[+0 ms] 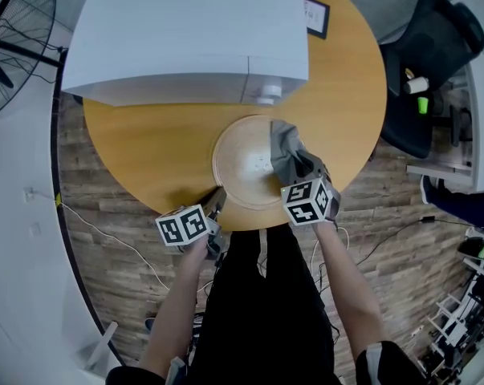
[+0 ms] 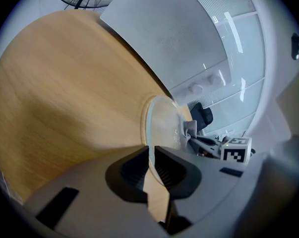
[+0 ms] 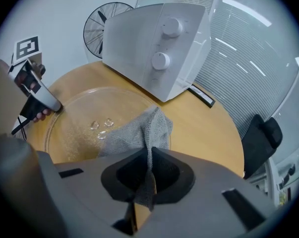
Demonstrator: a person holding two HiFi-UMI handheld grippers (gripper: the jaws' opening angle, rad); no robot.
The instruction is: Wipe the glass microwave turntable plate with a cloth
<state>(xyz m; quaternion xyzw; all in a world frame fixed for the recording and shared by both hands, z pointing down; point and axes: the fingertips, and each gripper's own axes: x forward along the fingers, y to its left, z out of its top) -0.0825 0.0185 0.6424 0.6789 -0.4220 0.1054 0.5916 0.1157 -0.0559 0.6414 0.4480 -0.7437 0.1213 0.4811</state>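
Note:
The round glass turntable plate (image 1: 240, 163) lies flat on the wooden table, just in front of the microwave. My left gripper (image 1: 218, 201) is at its near left rim; in the left gripper view the rim of the plate (image 2: 160, 124) passes between the gripper (image 2: 150, 165) pads, which are shut on it. A grey cloth (image 1: 285, 151) is draped over the plate's right side. My right gripper (image 1: 301, 172) holds it from the near right. In the right gripper view the cloth (image 3: 139, 130) is pinched in that gripper (image 3: 149, 175) and spreads onto the glass (image 3: 75, 125).
A white microwave (image 1: 193, 30) fills the table's far half, its knobs (image 3: 161, 61) facing the plate. A small framed card (image 1: 315, 16) lies at the table's far right edge. A fan (image 1: 13, 30) stands far left and a black chair (image 1: 434, 54) far right. Cables cross the floor.

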